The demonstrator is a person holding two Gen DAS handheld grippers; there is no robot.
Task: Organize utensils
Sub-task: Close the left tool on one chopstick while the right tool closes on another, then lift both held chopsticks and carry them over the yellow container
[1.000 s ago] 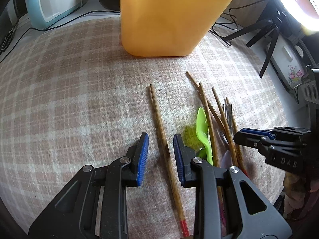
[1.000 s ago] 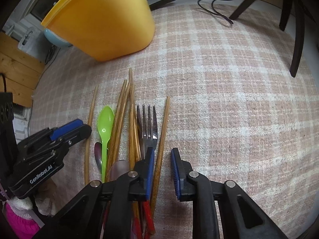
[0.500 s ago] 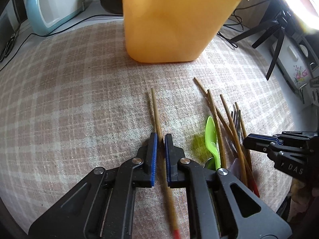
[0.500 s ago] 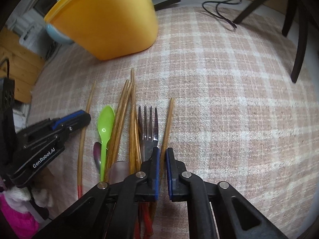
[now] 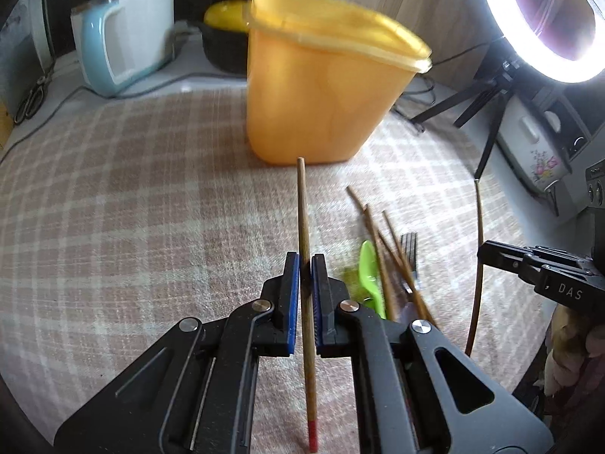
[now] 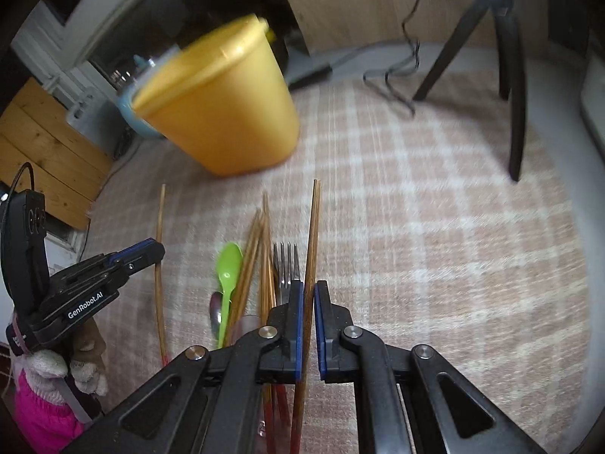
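My left gripper [image 5: 305, 261] is shut on a wooden chopstick [image 5: 302, 208] and holds it above the cloth, tip toward the orange tub [image 5: 321, 94]. My right gripper [image 6: 309, 289] is shut on another wooden chopstick [image 6: 314, 223], also lifted. Each gripper shows in the other's view: the right one [image 5: 487, 253], the left one [image 6: 159, 249]. On the checked cloth lie several more chopsticks [image 6: 257, 249], a green plastic spoon [image 6: 228, 268] and a metal fork [image 6: 286, 265].
A blue and white appliance [image 5: 121, 49] and a black pot [image 5: 223, 53] stand behind the tub. A ring light [image 5: 540, 19] on a black tripod [image 5: 487, 113] stands at the right. Cables [image 6: 393, 87] lie beyond the cloth.
Both grippers closed on a chopstick each, then lifted them off the cloth and away from the pile. The views now sit higher and tilt up toward the tub.
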